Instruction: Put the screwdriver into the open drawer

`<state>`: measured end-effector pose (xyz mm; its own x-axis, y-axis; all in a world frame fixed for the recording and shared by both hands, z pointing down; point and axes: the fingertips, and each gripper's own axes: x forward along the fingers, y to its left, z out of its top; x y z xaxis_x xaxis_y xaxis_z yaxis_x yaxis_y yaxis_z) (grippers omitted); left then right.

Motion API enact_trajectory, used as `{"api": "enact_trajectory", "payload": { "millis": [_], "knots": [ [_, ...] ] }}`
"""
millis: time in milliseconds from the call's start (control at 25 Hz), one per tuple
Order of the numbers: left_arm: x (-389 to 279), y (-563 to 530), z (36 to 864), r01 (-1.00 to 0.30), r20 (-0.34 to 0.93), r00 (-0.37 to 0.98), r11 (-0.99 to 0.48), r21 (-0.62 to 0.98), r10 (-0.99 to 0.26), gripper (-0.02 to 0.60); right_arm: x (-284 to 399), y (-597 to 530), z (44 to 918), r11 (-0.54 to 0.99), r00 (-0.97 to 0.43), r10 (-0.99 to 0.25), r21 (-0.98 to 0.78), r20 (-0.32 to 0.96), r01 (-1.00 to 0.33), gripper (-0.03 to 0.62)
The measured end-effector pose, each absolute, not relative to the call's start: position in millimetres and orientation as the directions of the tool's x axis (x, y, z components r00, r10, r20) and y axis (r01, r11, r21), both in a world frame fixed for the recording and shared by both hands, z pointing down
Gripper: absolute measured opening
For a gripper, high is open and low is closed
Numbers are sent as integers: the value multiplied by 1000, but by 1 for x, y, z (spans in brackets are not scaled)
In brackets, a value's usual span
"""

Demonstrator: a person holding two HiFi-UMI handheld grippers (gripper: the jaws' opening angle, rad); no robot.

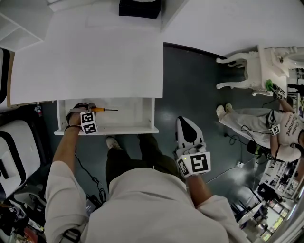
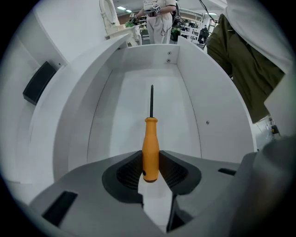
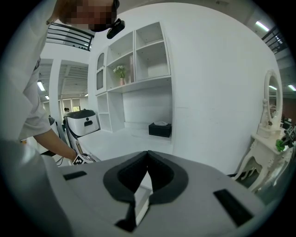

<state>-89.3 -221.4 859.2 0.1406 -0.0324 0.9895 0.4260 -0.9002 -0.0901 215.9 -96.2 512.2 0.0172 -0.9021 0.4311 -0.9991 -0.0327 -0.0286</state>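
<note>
An orange-handled screwdriver with a thin dark shaft lies level over the floor of the open white drawer. My left gripper points down into the drawer's left part and is shut on the orange handle. In the left gripper view both ribbed pads press the handle's rear end, and the shaft points toward the drawer's far wall. My right gripper hangs over the dark floor to the right of the drawer. Its jaws meet at the tips with nothing between them.
The white desk top lies above the drawer, with a black box at its back edge. A white chair and another person are at the right. A white-and-black machine stands at the left.
</note>
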Motion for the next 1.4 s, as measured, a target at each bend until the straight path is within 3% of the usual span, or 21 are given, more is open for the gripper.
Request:
{"api": "enact_trajectory", "payload": {
  "millis": [800,1400],
  "knots": [
    [-89,-212,890,383,999,39,-924,-11,5,112,228,-105,527,-31,10,-887,-39,462,-999,5],
    [-91,-211,885,366,999,41,-931,0,16,124,230,-112,523,-11,-8,-892,-39,453,-999,5]
  ]
}}
